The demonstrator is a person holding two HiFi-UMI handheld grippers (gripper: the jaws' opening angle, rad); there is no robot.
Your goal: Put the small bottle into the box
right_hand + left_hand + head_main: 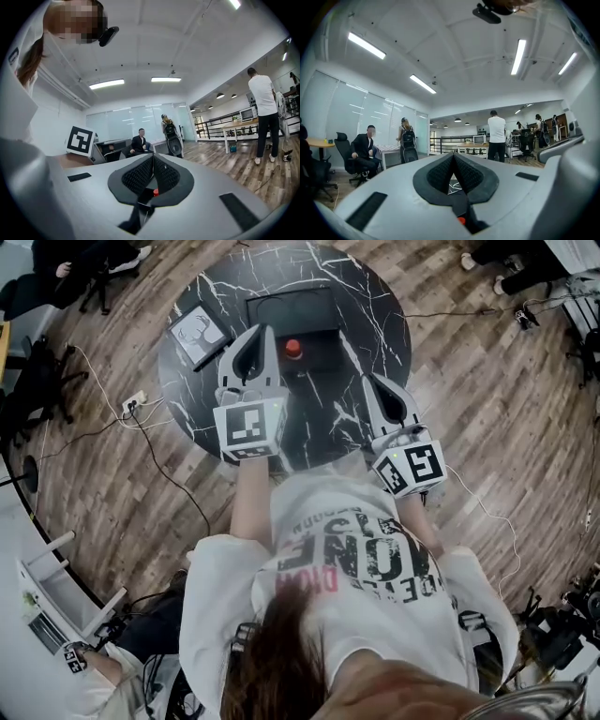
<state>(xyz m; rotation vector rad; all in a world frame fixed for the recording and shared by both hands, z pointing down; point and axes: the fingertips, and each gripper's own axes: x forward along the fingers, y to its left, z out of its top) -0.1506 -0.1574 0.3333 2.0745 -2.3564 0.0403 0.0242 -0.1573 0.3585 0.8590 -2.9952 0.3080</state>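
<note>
Jaws: left gripper [259, 334] and right gripper [373, 382] both pressed together, empty.
Advice: open one before lowering squarely around small bottle [293, 348].

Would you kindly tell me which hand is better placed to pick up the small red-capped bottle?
Left, probably: the left tongs end close to the small bottle, while the right tongs sit farther back, nearer the person. Both are shut.
</note>
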